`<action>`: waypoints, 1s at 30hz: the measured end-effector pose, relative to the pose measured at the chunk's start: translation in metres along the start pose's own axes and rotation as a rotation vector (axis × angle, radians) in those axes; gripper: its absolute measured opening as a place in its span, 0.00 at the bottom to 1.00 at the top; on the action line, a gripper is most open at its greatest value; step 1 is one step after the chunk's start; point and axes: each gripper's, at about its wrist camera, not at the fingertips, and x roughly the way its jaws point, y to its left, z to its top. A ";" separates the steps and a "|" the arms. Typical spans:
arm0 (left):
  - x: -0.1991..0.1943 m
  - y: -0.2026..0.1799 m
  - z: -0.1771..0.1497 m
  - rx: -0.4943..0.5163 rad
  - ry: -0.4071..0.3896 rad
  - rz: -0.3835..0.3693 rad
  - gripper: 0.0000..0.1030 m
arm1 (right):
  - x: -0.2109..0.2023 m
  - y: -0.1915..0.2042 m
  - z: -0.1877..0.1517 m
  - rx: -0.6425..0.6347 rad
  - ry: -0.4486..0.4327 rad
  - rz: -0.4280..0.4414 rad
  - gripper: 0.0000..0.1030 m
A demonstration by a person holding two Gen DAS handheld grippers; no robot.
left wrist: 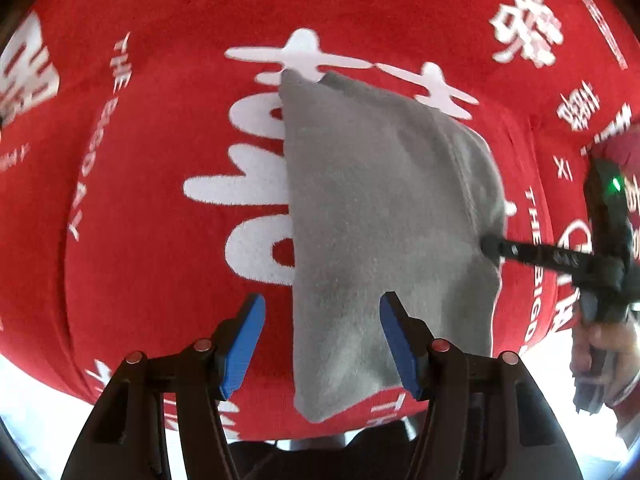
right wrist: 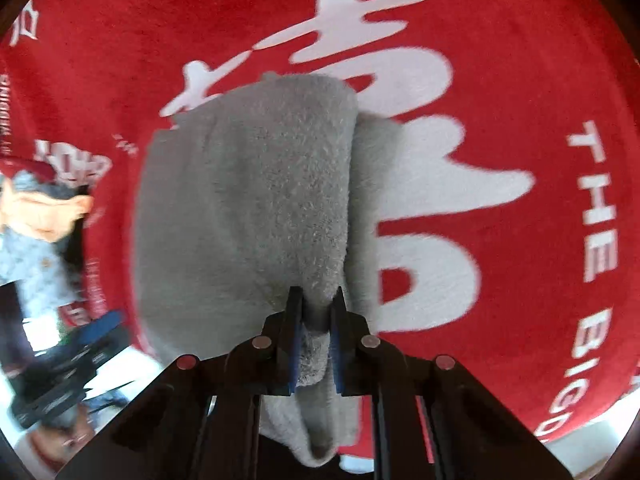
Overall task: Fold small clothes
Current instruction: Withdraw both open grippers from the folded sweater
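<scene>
A small grey fleecy cloth (left wrist: pixel 384 200) lies on a red cover, long side running away from me. In the left wrist view my left gripper (left wrist: pixel 322 300) hovers open over the cloth's near left edge. Its blue pads stand wide apart and press on nothing. The black fingers of my right gripper (left wrist: pixel 491 246) pinch the cloth's right edge. In the right wrist view my right gripper (right wrist: pixel 317 294) is shut on a raised fold of the grey cloth (right wrist: pixel 248 200), which bunches up between the pads. A blue pad (right wrist: pixel 102 326) of the left gripper shows blurred at lower left.
The red cover (left wrist: pixel 160 160) with large white lettering fills both views. A white surface (left wrist: pixel 24 400) shows past its near edge. A person's hand (left wrist: pixel 592 344) holds the right gripper's handle. Blurred grey and orange shapes (right wrist: pixel 36 216) sit at the left edge.
</scene>
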 end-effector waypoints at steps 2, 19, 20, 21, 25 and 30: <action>-0.009 -0.009 0.000 0.046 0.001 0.048 0.93 | -0.010 -0.001 0.000 0.024 -0.012 -0.044 0.13; -0.085 -0.070 -0.002 0.209 -0.078 0.153 0.98 | -0.106 0.049 -0.064 0.009 -0.133 -0.057 0.76; -0.089 -0.070 -0.004 0.201 -0.078 0.159 0.98 | -0.107 0.053 -0.066 -0.012 -0.130 -0.067 0.77; -0.093 -0.070 -0.006 0.188 -0.073 0.162 0.98 | -0.110 0.058 -0.069 -0.036 -0.130 -0.078 0.77; -0.104 -0.070 -0.014 0.128 -0.055 0.178 0.98 | -0.123 0.074 -0.078 -0.140 -0.155 -0.096 0.82; -0.113 -0.083 -0.024 0.084 -0.055 0.198 0.98 | -0.141 0.078 -0.086 -0.228 -0.143 -0.091 0.92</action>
